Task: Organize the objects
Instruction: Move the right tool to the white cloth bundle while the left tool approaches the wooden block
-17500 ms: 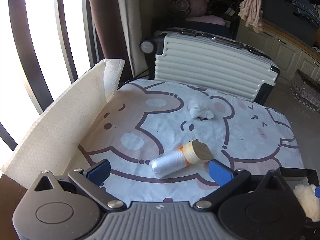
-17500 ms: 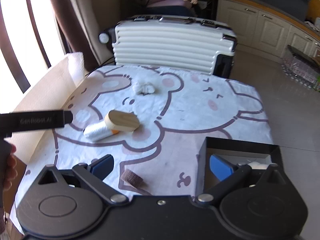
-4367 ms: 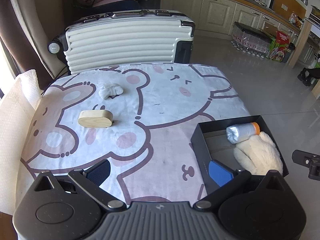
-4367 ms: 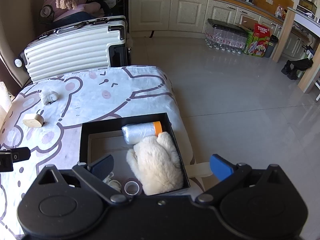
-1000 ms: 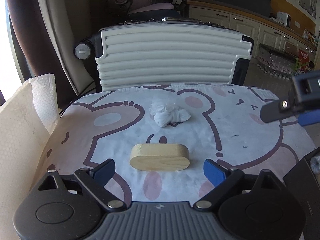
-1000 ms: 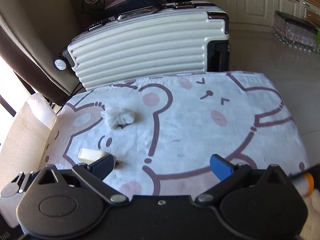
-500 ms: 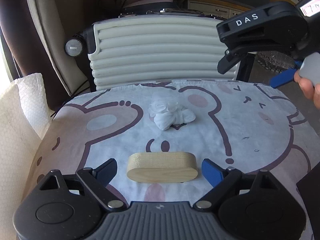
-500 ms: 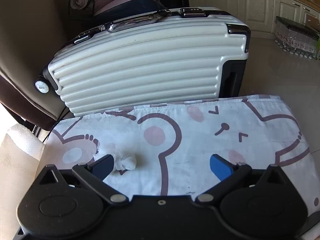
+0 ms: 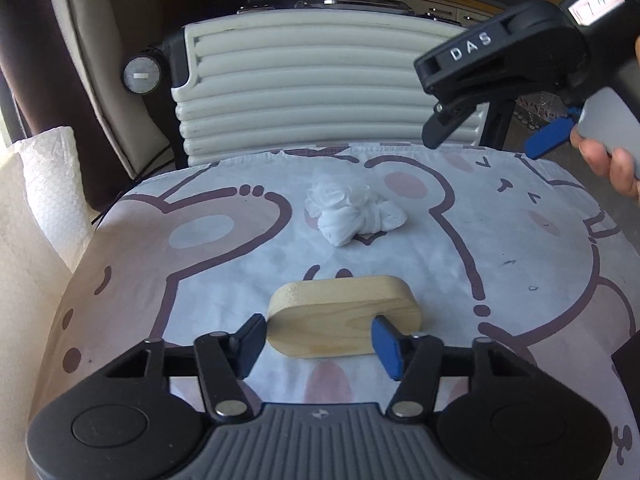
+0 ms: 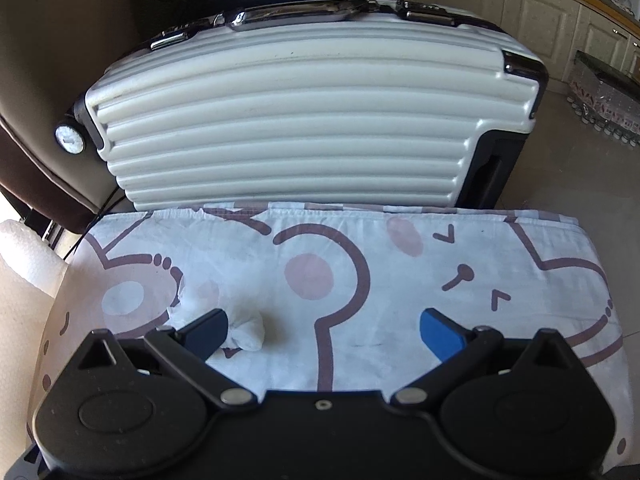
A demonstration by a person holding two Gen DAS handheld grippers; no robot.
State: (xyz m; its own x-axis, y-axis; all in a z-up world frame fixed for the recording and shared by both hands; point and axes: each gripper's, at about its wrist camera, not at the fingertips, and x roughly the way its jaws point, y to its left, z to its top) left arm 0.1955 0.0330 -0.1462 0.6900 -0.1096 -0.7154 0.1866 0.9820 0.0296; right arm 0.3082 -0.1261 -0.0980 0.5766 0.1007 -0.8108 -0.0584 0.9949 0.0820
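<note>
An oval wooden block (image 9: 344, 318) lies on the bear-print cloth (image 9: 200, 280). My left gripper (image 9: 320, 344) is at it, jaws narrowed, left finger at the block's left end, right finger in front of its face; contact is unclear. A crumpled white cloth wad (image 9: 352, 214) lies beyond the block. My right gripper (image 10: 324, 330) is open and empty above the cloth's far part, the wad (image 10: 244, 330) beside its left finger. The right gripper also shows in the left wrist view (image 9: 492, 120).
A white ribbed suitcase (image 10: 304, 120) lies against the table's far edge. A roll of white foam wrap (image 9: 36, 208) stands at the left edge. A dark box corner (image 9: 628, 360) shows at the right. Cabinets (image 10: 540, 12) stand beyond.
My left gripper's jaws have narrowed around the wooden block and moved closer to it. My right gripper has moved toward the far left, nearer the white wad.
</note>
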